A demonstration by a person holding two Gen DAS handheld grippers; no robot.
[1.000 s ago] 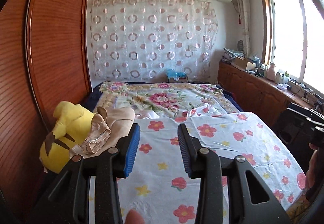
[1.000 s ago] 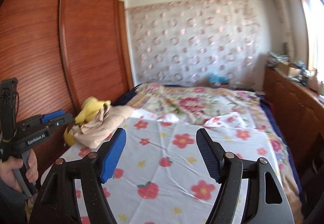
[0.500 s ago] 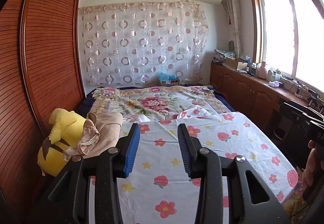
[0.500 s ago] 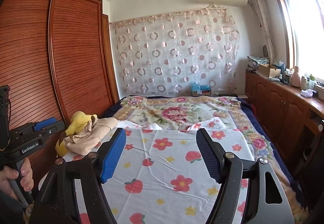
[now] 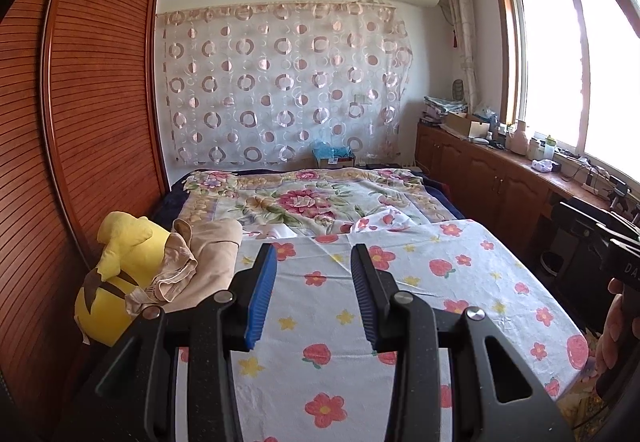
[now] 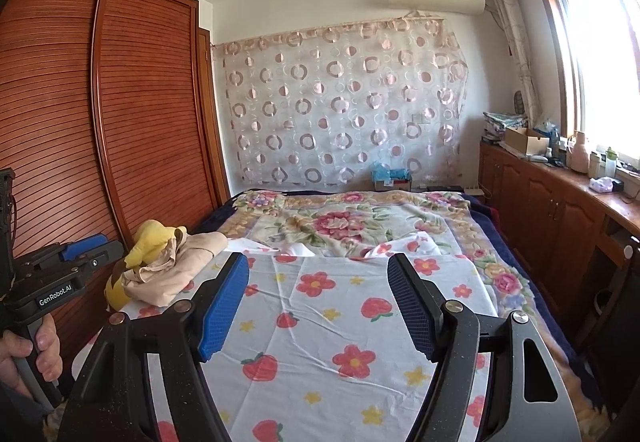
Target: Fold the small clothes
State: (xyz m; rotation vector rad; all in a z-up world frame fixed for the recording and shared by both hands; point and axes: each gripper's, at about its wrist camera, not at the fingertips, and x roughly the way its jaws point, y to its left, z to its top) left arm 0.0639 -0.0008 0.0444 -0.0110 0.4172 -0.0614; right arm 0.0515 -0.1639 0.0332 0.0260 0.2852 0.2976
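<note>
Hand-held grippers, left point(image 5: 313, 292) and right point(image 6: 318, 302), are hovering open and empty over the bed point(image 6: 340, 322), beige clothes point(image 6: 176, 270) lying heaped on a plush toy point(image 5: 120, 274), stage unclear.

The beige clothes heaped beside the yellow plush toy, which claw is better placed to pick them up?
Probably the left claw: the crumpled beige clothes lie just off its left finger, while the right claw sits further across the flowered white sheet. Both are open and empty.
</note>
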